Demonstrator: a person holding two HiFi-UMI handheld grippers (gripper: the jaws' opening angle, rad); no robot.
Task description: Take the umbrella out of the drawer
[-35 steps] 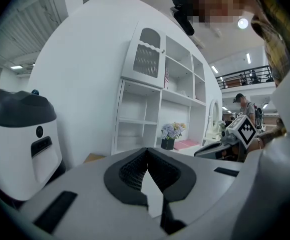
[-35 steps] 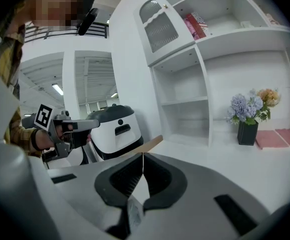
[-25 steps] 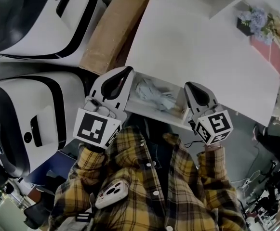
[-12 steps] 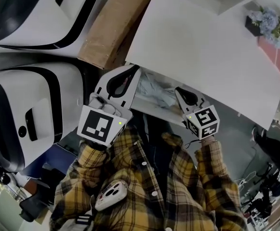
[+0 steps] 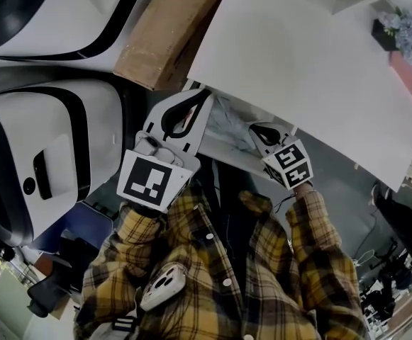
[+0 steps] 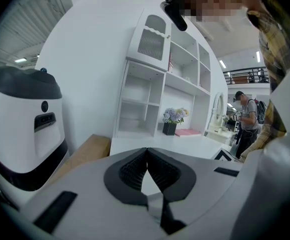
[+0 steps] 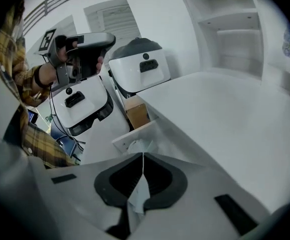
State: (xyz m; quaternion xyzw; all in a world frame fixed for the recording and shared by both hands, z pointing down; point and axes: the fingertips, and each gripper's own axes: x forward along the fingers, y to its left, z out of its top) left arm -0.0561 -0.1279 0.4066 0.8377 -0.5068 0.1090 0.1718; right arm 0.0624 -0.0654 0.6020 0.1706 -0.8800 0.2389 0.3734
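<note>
Right gripper (image 5: pixel 257 128): clenched on nothing, jaw tips pressed together. It points steeply down at the right end of the drawer (image 5: pixel 223 154), just above the opening.
Why clenched: judging by the task, this is an approach. The jaws must spread before they can take anything.
Left gripper (image 5: pixel 206 94): also clenched and empty, tips meeting. It hangs at the drawer's left end and aims across the desk top (image 5: pixel 298 69), not into the drawer. It probably waits there so that the right gripper has the opening to itself.
Umbrella (image 5: pixel 230 122): a pale folded bundle lying inside the drawer, between the two grippers and nearer the right one's tips. No jaw appears to touch it.
Drawer: stands out from under the desk top toward the person, so its contents lie open from above.
Desk top: covers the drawer's back part, which likely explains a reach from the front edge.
Cardboard box (image 5: pixel 166 34): beyond the drawer's left end, clear of the reach.
</note>
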